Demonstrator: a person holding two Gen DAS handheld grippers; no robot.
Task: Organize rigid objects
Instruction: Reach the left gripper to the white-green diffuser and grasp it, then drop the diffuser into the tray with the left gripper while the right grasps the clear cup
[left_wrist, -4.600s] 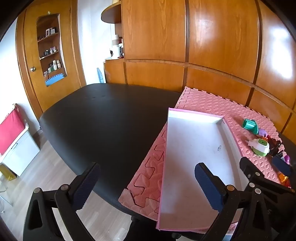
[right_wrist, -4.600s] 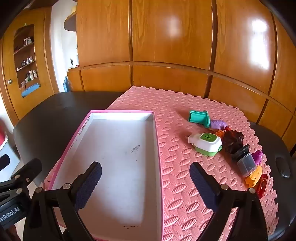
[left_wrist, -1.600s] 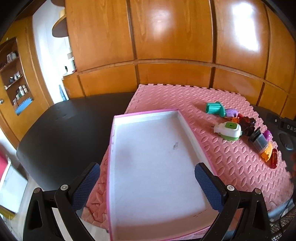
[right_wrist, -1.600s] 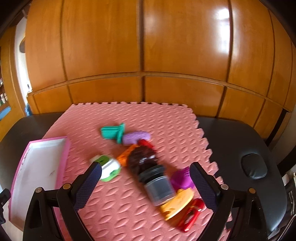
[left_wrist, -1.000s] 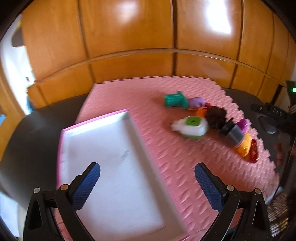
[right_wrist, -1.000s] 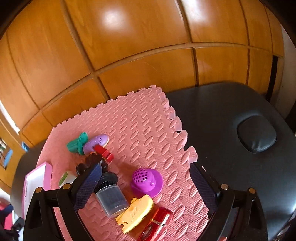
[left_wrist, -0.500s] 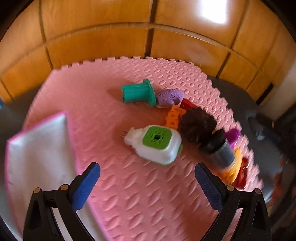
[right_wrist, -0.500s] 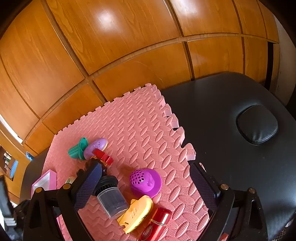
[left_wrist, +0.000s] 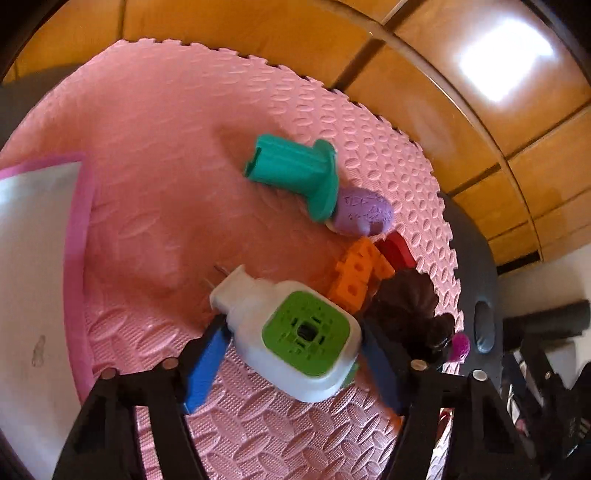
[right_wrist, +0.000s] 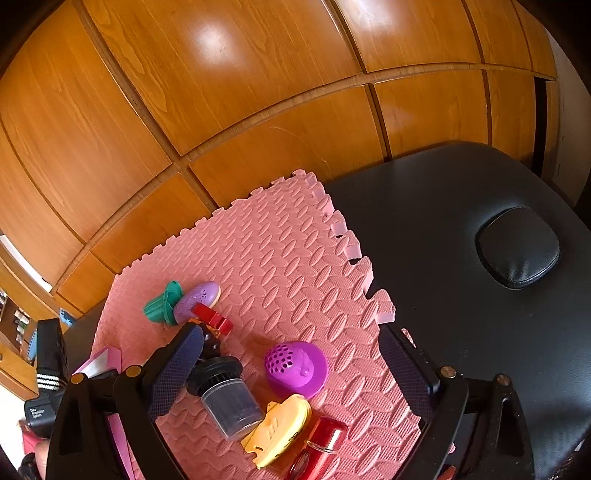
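None of the toys sit in the pink-rimmed white tray (left_wrist: 33, 258); left tool (left_wrist: 291, 354) straddles the white-and-green plastic bottle (left_wrist: 291, 332), jaws unclosed; right tool (right_wrist: 291, 373) gapes empty.

Orange block (left_wrist: 355, 279) tight beside — bare pink mat (left_wrist: 155, 155) leftward

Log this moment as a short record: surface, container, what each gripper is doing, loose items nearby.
surface: pink foam mat on a black padded table
container: pink-rimmed tray, its visible part bare
left gripper: fingers on either side of the white and green block; contact unclear
right gripper: open, above the purple perforated cap
nearby: teal piece, lilac piece, orange piece
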